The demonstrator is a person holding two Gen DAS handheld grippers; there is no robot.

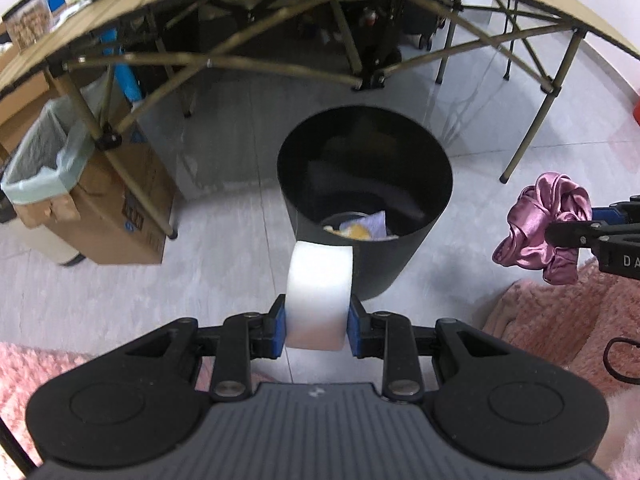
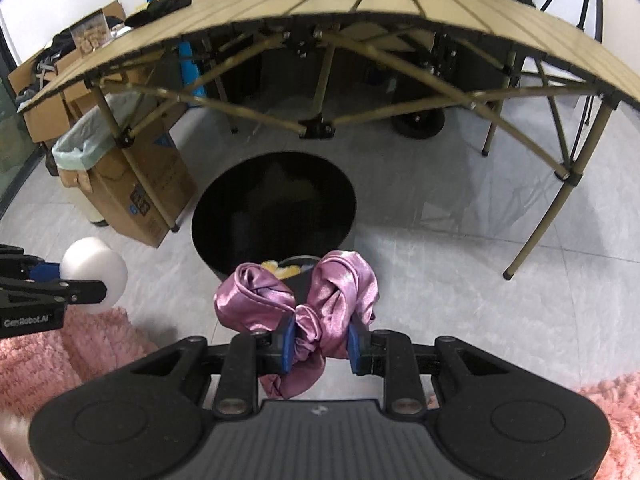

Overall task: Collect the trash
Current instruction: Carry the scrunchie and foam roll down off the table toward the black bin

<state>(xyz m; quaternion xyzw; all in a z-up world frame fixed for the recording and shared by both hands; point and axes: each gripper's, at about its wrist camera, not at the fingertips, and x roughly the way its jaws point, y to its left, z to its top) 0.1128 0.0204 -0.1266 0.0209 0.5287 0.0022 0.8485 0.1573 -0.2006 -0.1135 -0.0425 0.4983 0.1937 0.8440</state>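
My left gripper (image 1: 316, 330) is shut on a white roll (image 1: 319, 294), held just in front of the near rim of a round black bin (image 1: 400, 256) on the floor. Yellow and pale scraps (image 1: 362, 229) lie at the bin's bottom. My right gripper (image 2: 320, 346) is shut on a crumpled pink satin cloth (image 2: 340, 292), which hangs over the near edge of the same black bin (image 2: 208, 236). In the left wrist view the pink cloth (image 1: 540, 220) shows at the right edge, beside the bin. In the right wrist view the white roll (image 2: 96, 272) is at the left.
A slatted folding table (image 2: 400, 16) with crossed legs stands behind the bin, with clutter on top. A cardboard box (image 1: 116, 216) lined with a pale green bag sits at the left by a table leg. Pink shaggy rug (image 1: 560, 320) lies under both grippers.
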